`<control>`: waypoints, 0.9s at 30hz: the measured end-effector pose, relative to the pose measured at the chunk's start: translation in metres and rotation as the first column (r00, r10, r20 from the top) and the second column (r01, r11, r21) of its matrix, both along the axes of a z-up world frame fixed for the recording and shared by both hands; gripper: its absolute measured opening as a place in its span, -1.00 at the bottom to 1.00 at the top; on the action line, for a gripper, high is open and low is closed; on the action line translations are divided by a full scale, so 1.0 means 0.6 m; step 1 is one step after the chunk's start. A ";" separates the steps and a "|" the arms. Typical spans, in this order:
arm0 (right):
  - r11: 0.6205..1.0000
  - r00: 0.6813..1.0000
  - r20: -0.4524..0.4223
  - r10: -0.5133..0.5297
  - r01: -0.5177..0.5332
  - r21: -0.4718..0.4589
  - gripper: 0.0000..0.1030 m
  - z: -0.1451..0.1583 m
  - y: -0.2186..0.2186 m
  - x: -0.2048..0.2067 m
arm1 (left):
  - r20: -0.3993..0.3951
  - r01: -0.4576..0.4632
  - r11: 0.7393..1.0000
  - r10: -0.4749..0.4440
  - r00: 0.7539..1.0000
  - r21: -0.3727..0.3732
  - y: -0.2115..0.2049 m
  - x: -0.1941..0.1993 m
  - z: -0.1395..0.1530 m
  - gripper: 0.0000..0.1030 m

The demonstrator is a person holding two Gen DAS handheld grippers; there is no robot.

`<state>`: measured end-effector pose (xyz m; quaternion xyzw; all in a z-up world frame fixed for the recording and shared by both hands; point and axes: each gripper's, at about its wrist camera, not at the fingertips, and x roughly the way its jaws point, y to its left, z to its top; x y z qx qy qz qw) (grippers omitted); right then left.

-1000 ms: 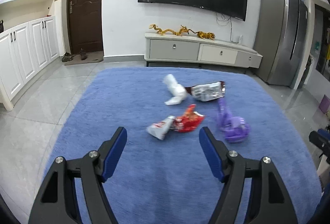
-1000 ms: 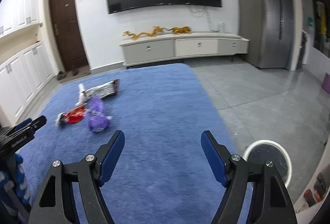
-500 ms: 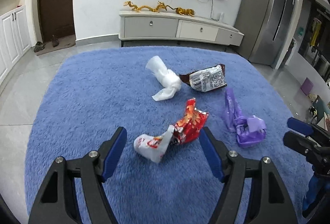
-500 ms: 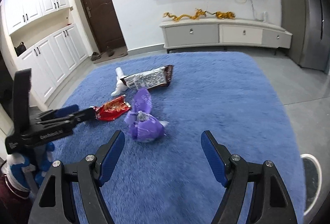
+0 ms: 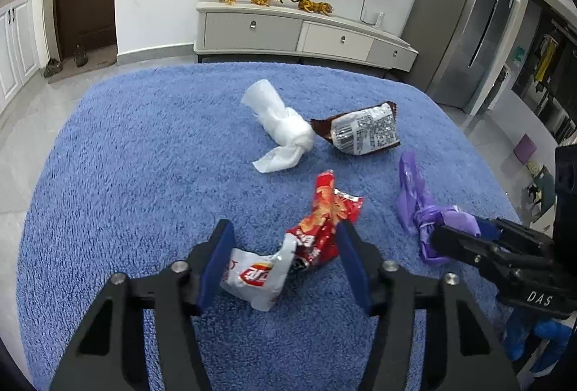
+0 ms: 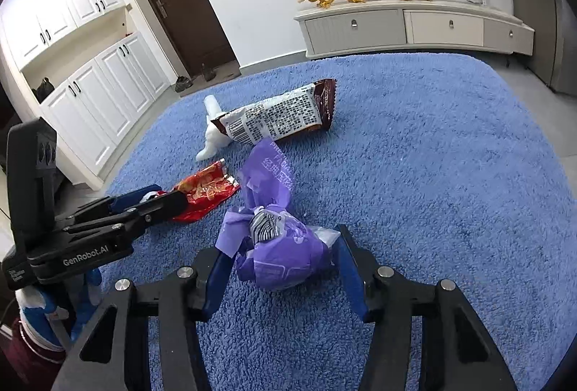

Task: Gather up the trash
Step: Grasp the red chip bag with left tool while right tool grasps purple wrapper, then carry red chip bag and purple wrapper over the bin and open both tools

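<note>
Trash lies on your blue rug (image 5: 119, 174). From your left wrist camera, your left gripper (image 5: 285, 259) is spread wide around the red and white chip bag (image 5: 306, 239), and the white knotted bag (image 5: 285, 131) sits farther off. From your right wrist camera, your right gripper (image 6: 281, 265) is spread wide around the purple bag (image 6: 285, 247), with the brown wrapper (image 6: 277, 119) beyond it
</note>
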<state>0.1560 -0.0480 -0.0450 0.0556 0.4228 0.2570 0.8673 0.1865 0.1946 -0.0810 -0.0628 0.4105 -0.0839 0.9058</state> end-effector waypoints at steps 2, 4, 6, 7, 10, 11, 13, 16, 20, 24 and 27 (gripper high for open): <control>1.000 1.000 0.002 0.002 -0.002 0.001 -0.15 0.003 -0.004 -0.007 | 0.004 0.016 1.000 -0.016 1.000 0.016 -0.012 -0.003 0.003 -0.25; 1.000 1.000 0.005 0.001 -0.001 0.010 -0.20 0.008 -0.011 -0.018 | 0.008 0.016 0.999 -0.017 1.000 0.028 -0.021 -0.009 0.006 -0.49; 1.000 1.000 0.008 -0.005 0.004 0.022 -0.21 0.014 -0.018 -0.029 | 0.007 0.013 1.000 -0.013 1.000 0.020 -0.027 -0.019 0.010 -0.56; 0.999 1.000 0.010 -0.009 0.008 0.031 -0.22 0.017 -0.023 -0.036 | 0.013 0.003 0.999 -0.004 1.000 0.032 -0.032 -0.026 0.014 -0.57; 0.999 0.999 0.027 -0.022 0.020 0.042 -0.22 0.031 -0.044 -0.062 | 0.039 -0.006 0.998 0.004 0.999 0.056 -0.048 -0.052 0.029 -0.60; 0.999 0.999 0.034 -0.028 0.027 0.044 -0.22 0.039 -0.056 -0.075 | 0.054 -0.004 0.998 0.001 0.999 0.059 -0.055 -0.065 0.037 -0.60; 0.998 0.998 0.046 -0.045 0.043 0.048 -0.23 0.051 -0.073 -0.094 | 0.083 0.001 0.997 -0.007 0.997 0.075 -0.069 -0.088 0.051 -0.61; 0.997 0.994 0.083 -0.070 0.068 0.025 -0.23 0.071 -0.098 -0.129 | 0.126 0.008 0.995 -0.021 0.992 0.099 -0.096 -0.124 0.071 -0.62; 0.995 0.989 0.114 -0.095 0.096 -0.004 -0.23 0.091 -0.129 -0.171 | 0.172 0.034 0.991 -0.057 0.984 0.132 -0.139 -0.172 0.094 -0.62; 0.991 0.982 0.143 -0.122 0.130 -0.041 -0.23 0.104 -0.158 -0.206 | 0.207 0.065 0.984 -0.099 0.973 0.165 -0.180 -0.209 0.115 -0.62; 0.987 0.977 0.160 -0.143 0.152 -0.045 -0.23 0.112 -0.179 -0.225 | 0.243 0.079 0.978 -0.125 0.962 0.193 -0.208 -0.227 0.137 -0.62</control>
